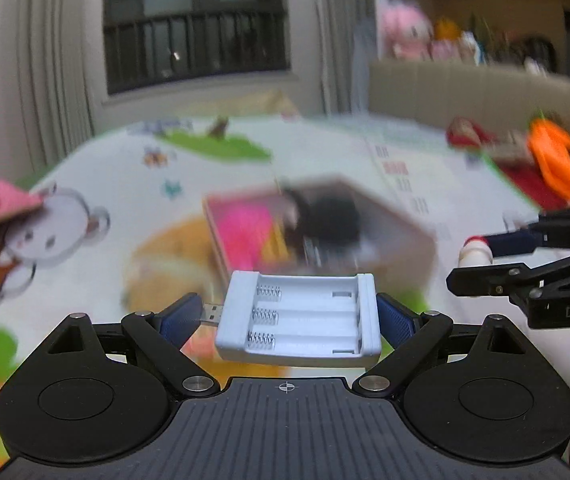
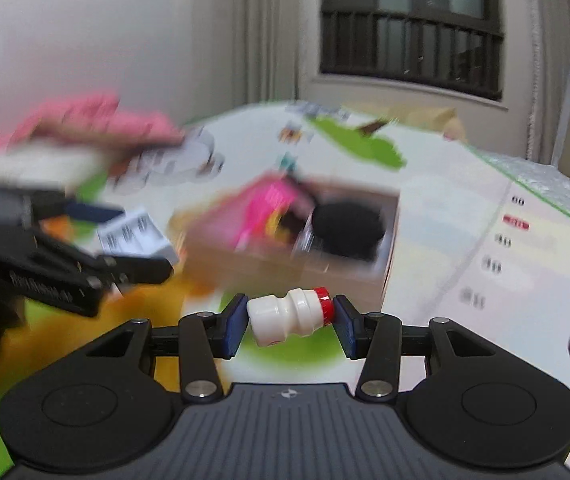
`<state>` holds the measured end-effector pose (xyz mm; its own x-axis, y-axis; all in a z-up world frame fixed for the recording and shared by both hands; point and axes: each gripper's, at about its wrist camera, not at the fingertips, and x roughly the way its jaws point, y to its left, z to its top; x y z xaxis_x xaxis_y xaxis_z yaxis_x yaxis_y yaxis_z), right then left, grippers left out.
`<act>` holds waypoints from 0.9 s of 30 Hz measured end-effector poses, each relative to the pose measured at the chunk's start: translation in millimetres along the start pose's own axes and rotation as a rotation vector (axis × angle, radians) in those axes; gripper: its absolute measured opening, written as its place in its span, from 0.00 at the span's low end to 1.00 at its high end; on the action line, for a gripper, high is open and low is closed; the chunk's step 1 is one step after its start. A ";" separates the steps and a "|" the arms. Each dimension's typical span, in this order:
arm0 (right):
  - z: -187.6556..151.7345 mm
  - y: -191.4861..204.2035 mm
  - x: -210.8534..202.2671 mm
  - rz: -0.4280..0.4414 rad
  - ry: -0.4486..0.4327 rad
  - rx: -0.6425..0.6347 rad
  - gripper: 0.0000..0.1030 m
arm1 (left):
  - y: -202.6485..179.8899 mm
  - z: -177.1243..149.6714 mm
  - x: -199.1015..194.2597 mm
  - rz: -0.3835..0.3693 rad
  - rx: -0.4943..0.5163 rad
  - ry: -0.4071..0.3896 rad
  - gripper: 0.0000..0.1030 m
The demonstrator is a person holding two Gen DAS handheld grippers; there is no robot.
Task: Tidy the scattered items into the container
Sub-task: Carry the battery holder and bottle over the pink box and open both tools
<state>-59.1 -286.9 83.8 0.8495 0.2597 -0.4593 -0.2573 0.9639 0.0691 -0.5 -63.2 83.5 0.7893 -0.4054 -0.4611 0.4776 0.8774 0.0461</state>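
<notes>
The box sits on the play mat, and all places run from it. In the left wrist view, the battery holder hangs nearer the camera than the box, between the pads of the left tool. To the box's right, the right tool has the small bottle in it. In the right wrist view, the small bottle lies crosswise in the right tool, in front of the box; the left tool is to the box's left. Inside the box lie several blurred items.
</notes>
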 end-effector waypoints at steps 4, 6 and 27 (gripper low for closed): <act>47.3 -39.1 33.4 0.052 -0.033 0.168 0.46 | 4.3 31.4 40.8 -0.006 -0.012 -0.060 0.93; 60.7 -55.4 46.6 0.066 -0.036 0.242 0.63 | 5.2 40.4 57.6 -0.015 -0.019 -0.063 0.93; 59.1 104.5 87.1 0.089 0.150 -0.159 0.74 | 93.0 -82.6 -14.5 0.213 -0.241 0.274 0.98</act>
<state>15.2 -160.1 103.3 0.7450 0.3205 -0.5850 -0.4079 0.9128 -0.0195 0.6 45.5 21.2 0.7134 -0.1537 -0.6837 0.1851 0.9823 -0.0276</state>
